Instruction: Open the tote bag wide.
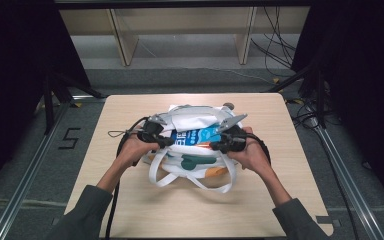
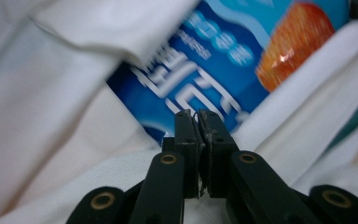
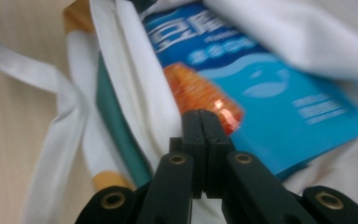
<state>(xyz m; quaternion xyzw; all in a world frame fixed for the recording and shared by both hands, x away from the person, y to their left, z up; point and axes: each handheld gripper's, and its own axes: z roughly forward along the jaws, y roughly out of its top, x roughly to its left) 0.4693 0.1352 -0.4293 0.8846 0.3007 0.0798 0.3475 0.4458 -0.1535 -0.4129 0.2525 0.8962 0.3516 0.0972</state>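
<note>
At the light wooden table (image 1: 130, 200), I work both tools over a white cloth tote bag (image 1: 192, 119) printed with teal and orange shapes, which lies near the middle of the tabletop with its long white handles (image 1: 190, 181) looped toward me. On the left of the high view, my left gripper (image 1: 166, 142) points inward at the bag's open mouth, a black cable trailing from it across the wood. Its own view shows its jaws clenched, pads pressed flat together with no fabric or packet visibly caught between them; their tips sit just in front of the lower edge of a glossy blue snack packet (image 2: 214, 70) with white lettering and an orange picture, white cloth folded over the packet on either side. In the centre of the high view, the same blue packet (image 1: 195, 136) lies inside the bag's mouth, partly covered by the upper flap of cloth. On the right, my right gripper (image 1: 214, 146) points inward from the opposite side, level with the left one and just apart from it. Its own view shows its jaws likewise clenched on nothing I can see, tips just before the packet's orange picture (image 3: 198, 91), with the bag's teal-trimmed edge (image 3: 116, 121) and a handle to their left.
</note>
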